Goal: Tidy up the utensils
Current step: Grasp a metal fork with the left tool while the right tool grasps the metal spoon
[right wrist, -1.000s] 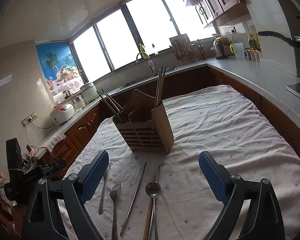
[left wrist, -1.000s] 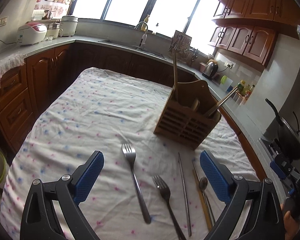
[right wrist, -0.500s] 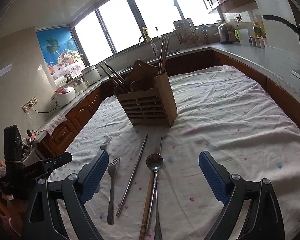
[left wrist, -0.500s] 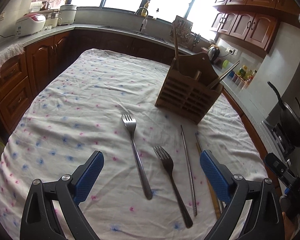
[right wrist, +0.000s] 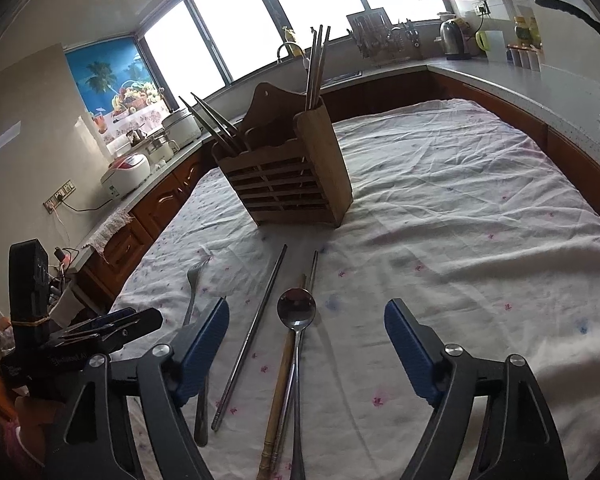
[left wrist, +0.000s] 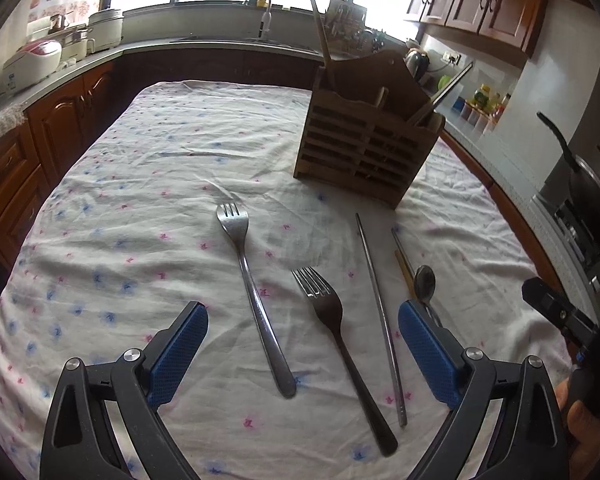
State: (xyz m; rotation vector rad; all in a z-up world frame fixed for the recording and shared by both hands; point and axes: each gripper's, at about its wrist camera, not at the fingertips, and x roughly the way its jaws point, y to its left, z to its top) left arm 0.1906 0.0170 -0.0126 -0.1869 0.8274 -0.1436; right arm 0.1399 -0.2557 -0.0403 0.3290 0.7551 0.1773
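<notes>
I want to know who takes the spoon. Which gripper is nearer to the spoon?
Right. The spoon lies between the closing jaws of the right gripper, untouched. The left gripper is over the two forks; the spoon is beyond its right finger.

Forks: two, lying on the cloth, the far left fork (left wrist: 244, 276) and the near fork (left wrist: 336, 340) to its right
Spoons: one spoon (right wrist: 296, 320)
Loose metal chopsticks: two, the left metal chopstick (left wrist: 378, 312) and the right metal chopstick (right wrist: 313, 270) partly under the spoon
Loose wooden chopsticks: one wooden chopstick (right wrist: 278, 396)
Wooden holders: one utensil holder (left wrist: 364, 148), far right
Sticks standing in holder: several; exact count unclear
</notes>
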